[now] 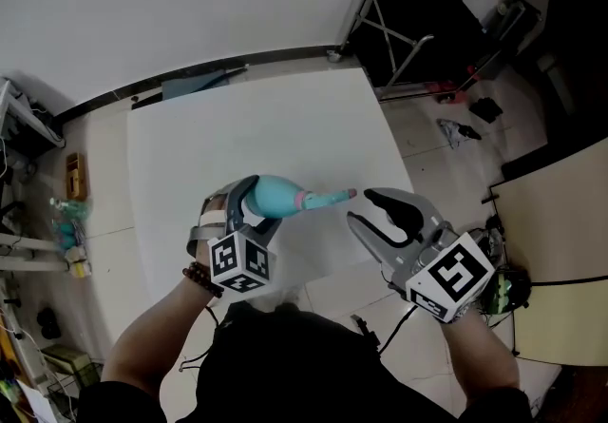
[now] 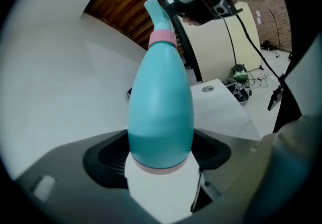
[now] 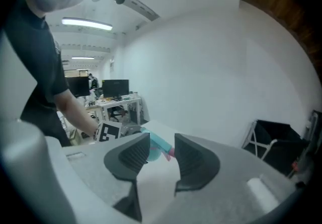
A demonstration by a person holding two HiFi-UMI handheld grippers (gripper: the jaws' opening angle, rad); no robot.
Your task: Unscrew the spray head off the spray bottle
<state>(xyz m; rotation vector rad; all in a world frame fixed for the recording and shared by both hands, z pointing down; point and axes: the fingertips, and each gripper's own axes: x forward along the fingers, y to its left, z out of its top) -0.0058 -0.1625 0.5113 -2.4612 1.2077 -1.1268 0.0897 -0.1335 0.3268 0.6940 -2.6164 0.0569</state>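
A teal spray bottle lies sideways in the air above the white table. Its pink collar and spray head point right. My left gripper is shut on the bottle's wide base. In the left gripper view the bottle rises from between the pads, with the collar and the spray head at the far end. My right gripper is open just right of the nozzle tip, not touching it. Nothing lies between its jaws in the right gripper view; the bottle shows beyond them.
A black folding stand is on the floor past the table's far right corner. A beige tabletop lies to the right, with cables and small items on the floor below it. Shelving with clutter lines the left side.
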